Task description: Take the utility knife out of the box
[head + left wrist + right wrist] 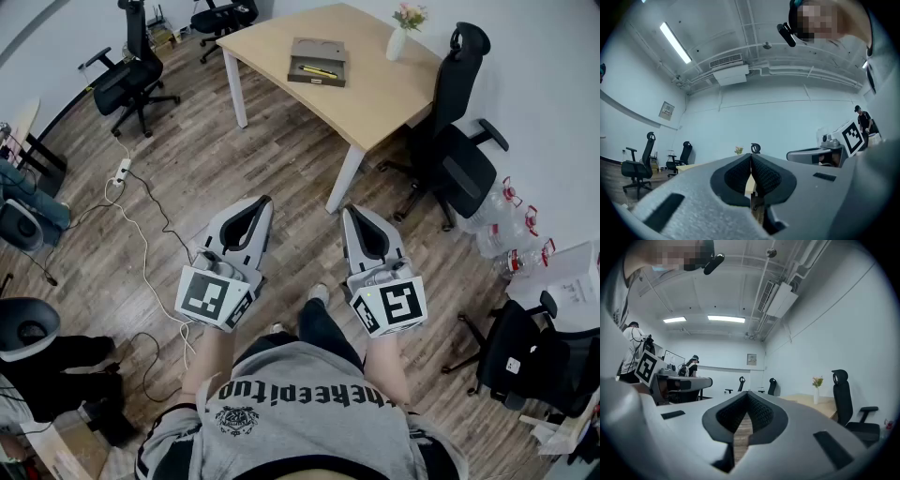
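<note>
A shallow grey box (317, 62) lies open on the light wooden table (375, 94) far ahead of me. A yellow utility knife (319, 70) rests inside it. My left gripper (265, 201) and right gripper (348, 211) are held side by side over the wood floor, well short of the table, both pointing towards it. Each is shut with nothing between its jaws. In the left gripper view the left gripper (751, 159) has its pads pressed together, with the table edge faint behind them. The right gripper (748, 394) looks the same in its own view, closed over bare floor.
A vase of flowers (400, 37) stands on the table's far right corner. A black office chair (459, 141) sits at the table's right side, with more chairs (131, 75) at the left. A power strip with white cable (122, 171) lies on the floor; water bottles (511, 225) stand at right.
</note>
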The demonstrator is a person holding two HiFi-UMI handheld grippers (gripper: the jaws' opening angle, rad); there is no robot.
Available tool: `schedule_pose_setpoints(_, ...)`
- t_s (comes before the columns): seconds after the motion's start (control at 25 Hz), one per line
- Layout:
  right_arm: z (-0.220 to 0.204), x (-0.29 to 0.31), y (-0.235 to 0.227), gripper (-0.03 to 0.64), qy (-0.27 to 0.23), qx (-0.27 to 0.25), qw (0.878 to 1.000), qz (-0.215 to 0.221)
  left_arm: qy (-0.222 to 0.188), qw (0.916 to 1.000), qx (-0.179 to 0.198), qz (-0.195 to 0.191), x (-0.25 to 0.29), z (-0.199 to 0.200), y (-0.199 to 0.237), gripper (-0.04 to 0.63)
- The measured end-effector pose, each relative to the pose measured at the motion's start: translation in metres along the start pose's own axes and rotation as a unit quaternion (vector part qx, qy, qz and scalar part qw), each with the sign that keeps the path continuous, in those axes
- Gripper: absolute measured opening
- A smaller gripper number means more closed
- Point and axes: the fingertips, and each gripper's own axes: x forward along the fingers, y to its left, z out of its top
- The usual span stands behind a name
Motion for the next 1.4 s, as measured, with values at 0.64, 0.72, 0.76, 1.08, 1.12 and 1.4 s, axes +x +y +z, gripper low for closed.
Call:
schedule_pose_setpoints(0.64, -0.001, 0.014, 0.006, 0.006, -0.007, 0.003, 1.0, 0.007, -0.009, 0.9999, -0.005, 0.009, 0.0, 0.002, 0.018, 0.017)
schedule_pose_setpoints(0.72, -0.001, 0.018, -0.002, 0.006, -0.009, 0.01, 1.0, 0.011, -0.01, 0.9999, -0.006, 0.011, 0.008, 0.002, 0.02, 0.017)
schedule_pose_setpoints(0.76, -0.001, 0.021, -0.006, 0.006, -0.008, 0.012, 1.0, 0.015, -0.01, 0.9999, -0.005, 0.012, 0.012, 0.002, 0.02, 0.017)
schedule_pose_setpoints(1.08, -0.004, 0.052, -0.044, 0.006, -0.013, 0.017, 0.999, 0.038, -0.015, 0.9998, 0.002, 0.016, 0.06, -0.001, 0.029, 0.017)
schedule_pose_setpoints(1.12, -0.004, 0.057, -0.049, 0.006, -0.013, 0.017, 0.999, 0.04, -0.015, 0.9997, 0.003, 0.019, 0.066, -0.001, 0.031, 0.018)
schedule_pose_setpoints(1.4, -0.002, 0.085, -0.088, 0.006, -0.022, 0.018, 0.998, 0.058, -0.021, 0.9992, 0.01, 0.033, 0.108, -0.003, 0.039, 0.017)
